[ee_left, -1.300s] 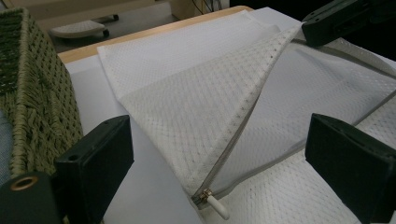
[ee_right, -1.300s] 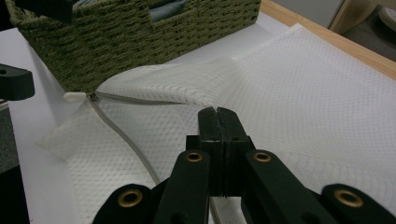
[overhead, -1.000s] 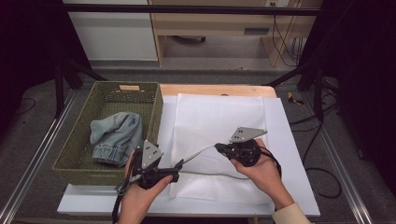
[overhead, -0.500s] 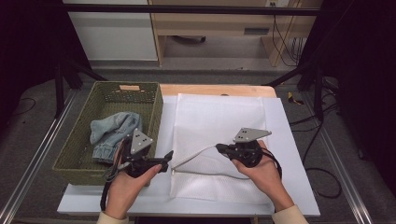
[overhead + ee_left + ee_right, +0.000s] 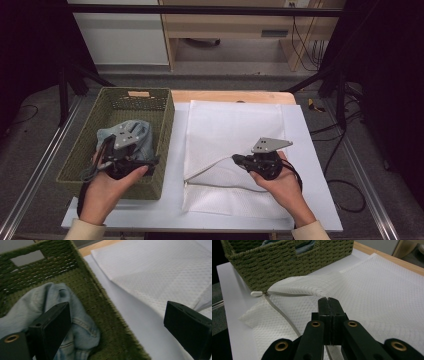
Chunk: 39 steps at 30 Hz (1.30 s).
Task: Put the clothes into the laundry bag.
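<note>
Board point(image 5: 312, 165) under both grippers, white, bearing bag and basket.

Bag point(image 5: 235, 125): white mesh, flat on board ahead of right gripper point(image 5: 235, 159). Zip run open along near edge; upper layer raised at gripper tip, mouth gaping toward basket. Opening step judged done.

Basket point(image 5: 167, 125): green wicker, directly below left gripper point(image 5: 149, 162), its near wall just beside bag mouth.

Jeans point(image 5: 142, 137): crumpled in basket, beneath and just beyond left gripper, not gripped, not lifted. Loading not yet begun.

Left gripper: released, jaws wide apart, nothing between pads; one jaw over jeans, other over basket wall and board.

Right gripper: clenched, jaws pressed together, judged to pinch upper mesh layer at the zip edge and hold mouth up.

Zip pull point(image 5: 257, 293): at far end of opening from right gripper, close by basket corner.

Outstanding, by judgement: grasp jeans, lift clear of basket wall, feed into held-open mouth, close zip. Roughly early third complete.
</note>
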Available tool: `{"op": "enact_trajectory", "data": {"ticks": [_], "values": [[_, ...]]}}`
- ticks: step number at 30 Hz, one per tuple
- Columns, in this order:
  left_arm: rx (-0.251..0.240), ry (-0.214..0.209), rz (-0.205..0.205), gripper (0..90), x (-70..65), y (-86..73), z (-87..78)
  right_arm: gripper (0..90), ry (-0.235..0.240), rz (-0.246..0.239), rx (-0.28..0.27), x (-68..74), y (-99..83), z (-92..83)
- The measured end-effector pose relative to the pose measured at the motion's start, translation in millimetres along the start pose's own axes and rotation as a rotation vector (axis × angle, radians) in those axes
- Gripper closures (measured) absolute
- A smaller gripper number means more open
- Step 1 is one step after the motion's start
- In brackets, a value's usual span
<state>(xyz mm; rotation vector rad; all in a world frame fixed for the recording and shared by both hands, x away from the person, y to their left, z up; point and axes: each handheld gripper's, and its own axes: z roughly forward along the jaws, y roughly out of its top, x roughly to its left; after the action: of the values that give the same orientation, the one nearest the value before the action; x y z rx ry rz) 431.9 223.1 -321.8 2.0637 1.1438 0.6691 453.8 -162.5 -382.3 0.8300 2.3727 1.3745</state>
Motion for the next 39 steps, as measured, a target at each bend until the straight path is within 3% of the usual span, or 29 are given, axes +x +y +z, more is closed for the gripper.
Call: {"op": "enact_trajectory", "data": {"ticks": [7,11,20,23,25,28,30,33,36,39], "values": [[0.044,0.048,-0.019,7.0,32.2,3.4,-6.5,90.0,0.005,0.002,-0.003,-0.3,0.0,-1.1],[0.086,0.064,-0.027,7.0,48.3,4.3,-0.3,89.9,0.007,0.002,0.0,0.0,-0.2,0.7],[0.175,0.068,-0.03,7.0,78.1,3.9,44.5,89.9,0.007,0.006,0.007,-0.6,-1.6,2.1],[0.2,0.046,-0.068,6.0,87.5,-0.7,61.0,89.9,0.008,0.007,0.011,-1.9,-2.3,2.7],[0.228,0.064,-0.069,6.2,91.6,-4.0,68.7,89.9,0.009,0.01,0.012,-2.8,-2.7,3.1],[0.226,0.052,-0.113,5.8,97.5,-8.7,75.8,89.8,0.01,0.012,0.014,-3.9,-3.1,4.1],[0.231,0.077,-0.106,5.8,98.1,-11.2,78.9,89.8,0.011,0.012,0.015,-4.2,-3.3,4.6],[0.22,0.08,-0.114,5.8,98.2,-15.9,83.9,89.8,0.012,0.013,0.018,-4.3,-3.5,4.9],[0.239,0.073,-0.101,5.1,98.9,-20.3,90.6,89.8,0.012,0.012,0.02,-3.9,-3.5,4.8],[0.249,0.063,-0.115,4.2,100.2,-23.0,97.1,89.8,0.014,0.013,0.023,-3.2,-3.5,4.7]]}}
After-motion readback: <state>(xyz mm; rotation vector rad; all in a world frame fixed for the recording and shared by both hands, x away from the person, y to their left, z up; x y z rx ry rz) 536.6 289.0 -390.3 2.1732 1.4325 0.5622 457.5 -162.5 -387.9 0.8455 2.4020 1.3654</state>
